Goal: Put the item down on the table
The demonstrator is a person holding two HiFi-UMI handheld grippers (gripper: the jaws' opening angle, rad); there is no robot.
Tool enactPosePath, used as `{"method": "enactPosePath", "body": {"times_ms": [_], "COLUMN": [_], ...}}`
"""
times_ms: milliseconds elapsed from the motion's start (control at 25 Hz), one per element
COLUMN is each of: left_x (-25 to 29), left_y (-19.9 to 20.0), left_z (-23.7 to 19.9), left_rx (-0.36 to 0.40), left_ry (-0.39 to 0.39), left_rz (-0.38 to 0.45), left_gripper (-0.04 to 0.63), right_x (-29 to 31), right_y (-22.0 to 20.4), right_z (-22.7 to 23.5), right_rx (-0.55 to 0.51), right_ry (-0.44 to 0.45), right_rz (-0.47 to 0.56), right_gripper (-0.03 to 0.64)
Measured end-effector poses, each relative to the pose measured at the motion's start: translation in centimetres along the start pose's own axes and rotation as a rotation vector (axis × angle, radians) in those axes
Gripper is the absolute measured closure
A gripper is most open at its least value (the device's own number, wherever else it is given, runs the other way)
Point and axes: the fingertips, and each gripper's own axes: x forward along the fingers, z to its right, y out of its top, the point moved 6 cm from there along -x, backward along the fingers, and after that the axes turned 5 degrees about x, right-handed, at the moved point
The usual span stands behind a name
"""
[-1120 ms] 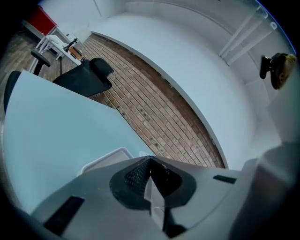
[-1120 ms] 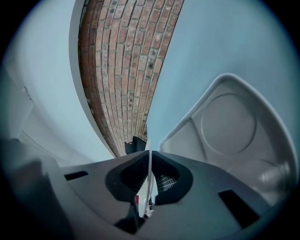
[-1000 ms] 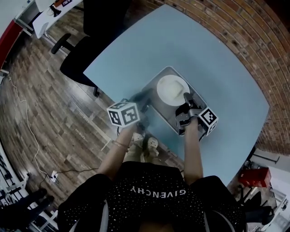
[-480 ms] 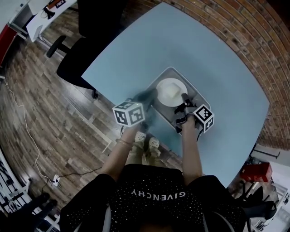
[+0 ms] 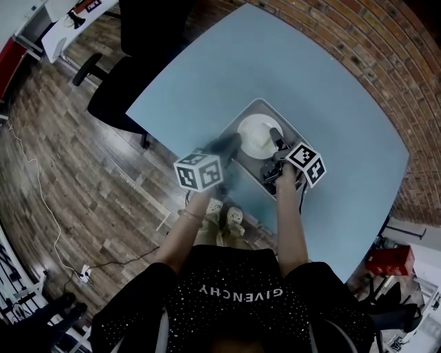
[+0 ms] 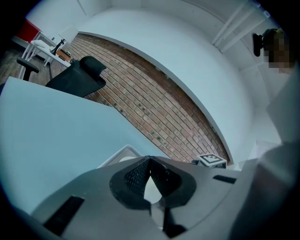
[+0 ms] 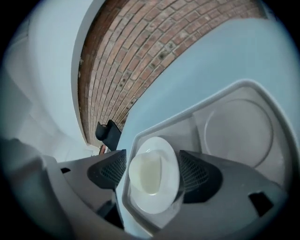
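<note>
We log this as an office/lab-type rm: black swivel chair (image 5: 124, 96) off the light-blue bench's (image 5: 227, 69) far-left corner, white desk (image 5: 62, 17) beyond, wood-plank floor (image 5: 62, 172) w/ power strip (image 5: 83, 274) past the left edge, bare brick wall (image 5: 358, 62) behind the far & right edges.

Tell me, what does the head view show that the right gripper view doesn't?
Only the head view shows the person, the wooden floor and the left gripper. Only the right gripper view shows the fingers of the right gripper apart on either side of the white dish, plus the empty round recess beside it. Both show the blue table, the grey tray and the brick wall.
</note>
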Motion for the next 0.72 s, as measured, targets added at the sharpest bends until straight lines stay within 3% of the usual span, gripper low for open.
{"method": "enactPosePath", "body": {"times_ms": [160,240,360,400,480,600,720], "left_x": [-0.8,-1.2,-1.5,-1.6,-1.7,-1.6,-1.7], "left_y": [0.3,0.4,0.3,0.3,0.5,0.3,-0.2], "left_z": [0.5,0.7,1.7,2.3,3.4,4.7,5.3], "left_rx": [0.032,0.050,0.098,0.131,0.208,0.265,0.295], "left_ry": [0.018,0.031,0.043,0.046,0.035,-0.001,0.002], "left_rz": [0.008,0.007,0.001,0.002,0.001,-0.013,-0.017], "left_gripper": [0.586,0.585,0.585,0.586,0.586,0.586,0.586], "right_x": [-2.9,-4.7,-6.9,-7.6,-8.6,-9.1,-9.4], "right_y": [1.4,1.4,0.0,-0.4,-1.2,-2.5,-3.4], "right_z": [-0.7,-1.3,-1.6,-1.7,-1.9,-2.3,-2.7], "right_rx": [-0.269,-0.396,-0.470,-0.473,-0.494,-0.559,-0.552], "right_ry": [-0.083,-0.053,0.042,0.056,0.068,0.095,0.131], "right_rz": [0.116,0.137,0.077,0.070,0.078,0.057,0.054], "right_gripper": [0.255,0.256,0.263,0.309,0.606,0.606,0.606]}}
